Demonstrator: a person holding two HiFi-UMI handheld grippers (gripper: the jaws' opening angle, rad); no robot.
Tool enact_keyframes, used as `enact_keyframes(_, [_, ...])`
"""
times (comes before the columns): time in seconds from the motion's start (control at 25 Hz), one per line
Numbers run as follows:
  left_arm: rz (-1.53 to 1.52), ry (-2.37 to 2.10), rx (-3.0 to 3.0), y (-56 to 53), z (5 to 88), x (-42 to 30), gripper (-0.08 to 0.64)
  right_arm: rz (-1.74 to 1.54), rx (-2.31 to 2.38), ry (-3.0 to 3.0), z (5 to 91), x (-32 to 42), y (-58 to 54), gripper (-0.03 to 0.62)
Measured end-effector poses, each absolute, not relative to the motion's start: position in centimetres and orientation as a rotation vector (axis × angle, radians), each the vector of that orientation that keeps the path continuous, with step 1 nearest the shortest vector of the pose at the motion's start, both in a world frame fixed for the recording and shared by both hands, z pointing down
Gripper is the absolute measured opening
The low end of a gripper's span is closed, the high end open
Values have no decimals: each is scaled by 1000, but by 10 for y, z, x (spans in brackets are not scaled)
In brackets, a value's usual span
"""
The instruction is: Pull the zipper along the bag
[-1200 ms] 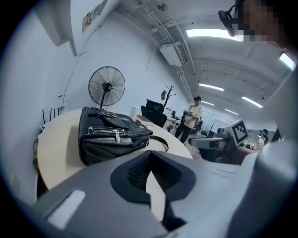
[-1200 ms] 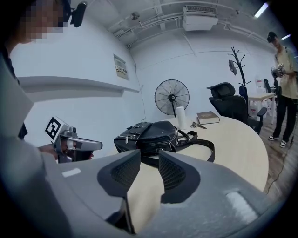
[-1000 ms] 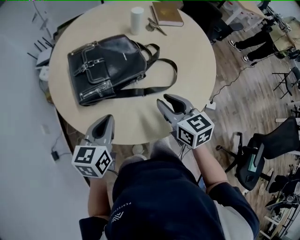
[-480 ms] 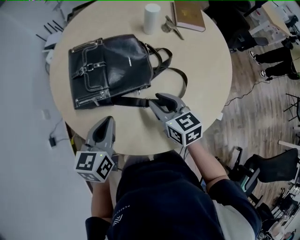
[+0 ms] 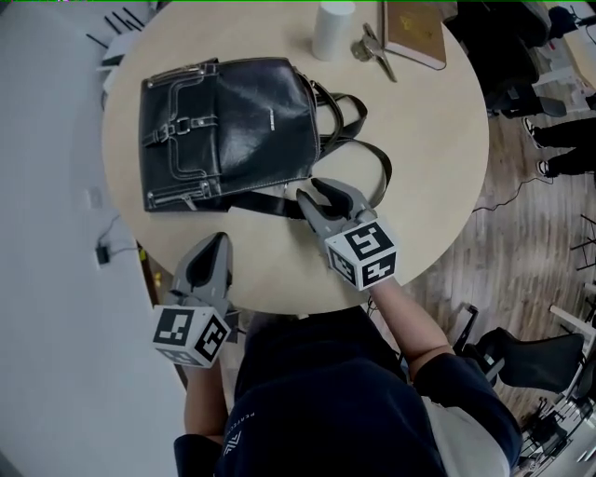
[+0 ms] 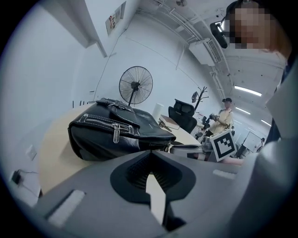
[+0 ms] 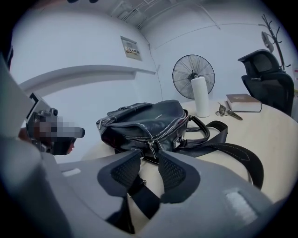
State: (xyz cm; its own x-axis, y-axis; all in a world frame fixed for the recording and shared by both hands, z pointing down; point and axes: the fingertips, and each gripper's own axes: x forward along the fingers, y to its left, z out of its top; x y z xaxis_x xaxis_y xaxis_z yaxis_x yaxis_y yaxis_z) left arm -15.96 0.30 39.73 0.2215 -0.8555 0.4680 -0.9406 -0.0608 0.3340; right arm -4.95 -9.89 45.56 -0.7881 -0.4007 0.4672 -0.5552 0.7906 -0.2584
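bag: black leather backpack point(image 5: 228, 126) flat on round bench point(image 5: 438, 158) | right hand-held gripper point(image 5: 312, 194): jaws apart over shoulder strap point(image 7: 144, 197), zipper pull point(image 7: 151, 148) just ahead | left hand-held gripper point(image 5: 212, 250): clenched, empty, near bench edge, apart from backpack

Far side of the round table point(image 5: 438, 168) — white roll point(image 5: 332, 30) upright, a metal item point(image 5: 372, 51) beside it, then a brown book point(image 5: 414, 33) — pedestal fan point(image 7: 193, 69) behind.

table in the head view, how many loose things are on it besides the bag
3, all at the far edge of the table: a white cylinder, metal keys beside it, then a book. The bag could hide something small.
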Motion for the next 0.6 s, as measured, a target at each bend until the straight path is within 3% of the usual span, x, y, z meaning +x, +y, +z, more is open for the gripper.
enact_keyframes(0.6, [222,-1655,1839,0,412,-162,18,455,691,-2599,461,-66,-108,97])
